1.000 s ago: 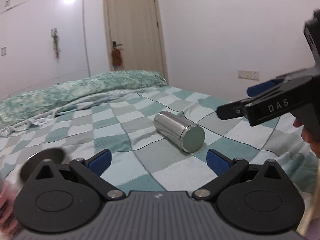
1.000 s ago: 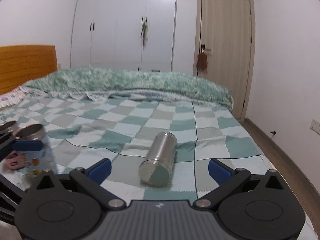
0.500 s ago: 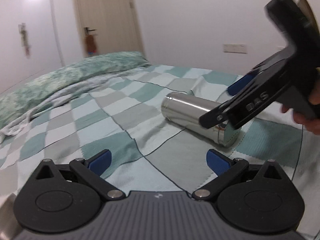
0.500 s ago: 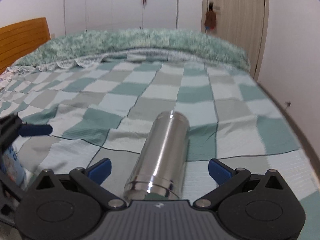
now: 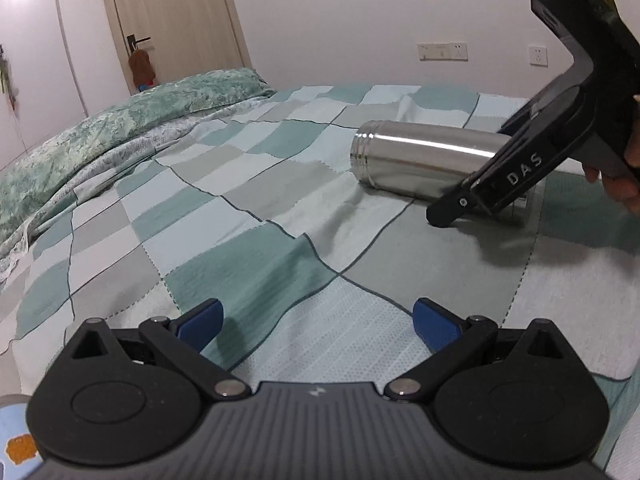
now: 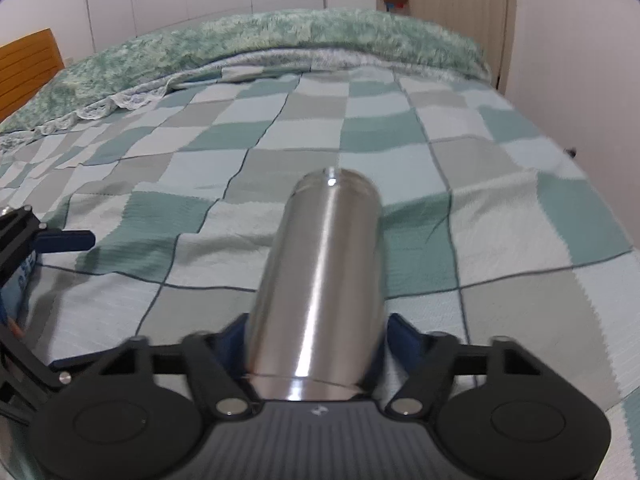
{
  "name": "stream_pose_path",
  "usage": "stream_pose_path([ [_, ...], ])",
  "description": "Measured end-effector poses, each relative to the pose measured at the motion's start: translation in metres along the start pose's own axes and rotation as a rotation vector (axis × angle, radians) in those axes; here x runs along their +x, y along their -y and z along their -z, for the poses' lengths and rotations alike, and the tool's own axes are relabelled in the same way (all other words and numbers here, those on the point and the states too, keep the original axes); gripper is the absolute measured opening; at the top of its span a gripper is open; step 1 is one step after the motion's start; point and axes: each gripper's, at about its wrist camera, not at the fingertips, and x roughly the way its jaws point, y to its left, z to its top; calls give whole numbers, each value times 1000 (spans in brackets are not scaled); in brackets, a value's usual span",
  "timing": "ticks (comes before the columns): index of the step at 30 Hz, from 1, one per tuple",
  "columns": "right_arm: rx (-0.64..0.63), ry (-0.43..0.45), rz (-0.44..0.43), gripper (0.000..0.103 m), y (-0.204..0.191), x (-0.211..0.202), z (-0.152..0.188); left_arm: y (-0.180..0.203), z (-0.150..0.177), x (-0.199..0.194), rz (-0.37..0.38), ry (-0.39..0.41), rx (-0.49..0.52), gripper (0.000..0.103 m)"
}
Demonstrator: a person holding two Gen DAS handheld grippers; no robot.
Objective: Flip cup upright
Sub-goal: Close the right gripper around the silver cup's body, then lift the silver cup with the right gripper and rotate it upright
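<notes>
Reading "DAS" on right gripper [image 5: 486,194]

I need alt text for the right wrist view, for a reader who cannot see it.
A steel cup lies on its side on a checked bedspread, its near end between the fingers of the right gripper, which have closed on it.

The only readable text is "DAS" in pale letters on the finger of the right hand-held gripper [image 5: 516,178].

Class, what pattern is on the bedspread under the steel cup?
Teal, pale-blue and grey checks on the bedspread; right wrist view shows it best.
</notes>
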Motion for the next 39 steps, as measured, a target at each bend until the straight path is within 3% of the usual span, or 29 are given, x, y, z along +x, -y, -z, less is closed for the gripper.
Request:
stream_pose_path([
  [10,94,83,-55,63,5,-40,2,18,-14,-39,-31,28,-33,103],
  [19,72,170,-134,63,-23,-130,20,49,-31,-129,-90,60,-102,103],
  [28,61,176,-219,63,-57,-207,77,105,-28,-224,-151,78,-136,103],
  [39,73,127,-222,63,-92,-217,156,155,23,-277,-217,46,-256,103],
])
